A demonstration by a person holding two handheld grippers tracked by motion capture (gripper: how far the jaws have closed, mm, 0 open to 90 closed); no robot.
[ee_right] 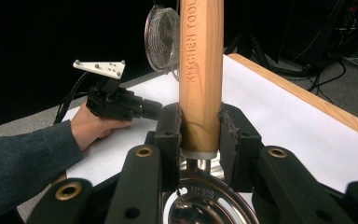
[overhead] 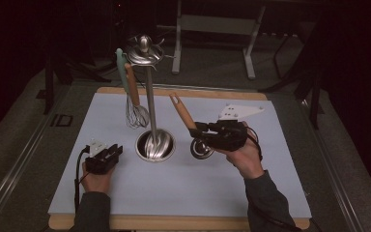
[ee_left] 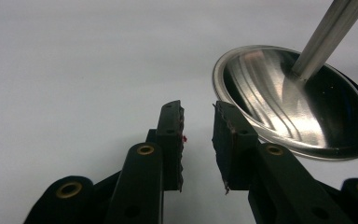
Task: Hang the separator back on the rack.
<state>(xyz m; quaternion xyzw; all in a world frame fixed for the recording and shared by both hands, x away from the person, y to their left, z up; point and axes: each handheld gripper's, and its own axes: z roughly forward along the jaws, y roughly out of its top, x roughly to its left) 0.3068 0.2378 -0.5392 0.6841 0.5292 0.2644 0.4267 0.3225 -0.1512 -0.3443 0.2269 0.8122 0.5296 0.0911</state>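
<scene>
On the pale grey mat covering the wooden table, the right gripper is clenched around the light wooden handle of a steel ladle-like utensil, whose shiny metal head rests on the mat just right of the round steel base of an upright utensil stand. A wire whisk hangs from that stand. Left of the base, the left gripper sits low with its jaws apart, grasping nothing.

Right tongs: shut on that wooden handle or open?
Shut: right tongs clamp the wooden handle, both pads pressed against its sides.
</scene>
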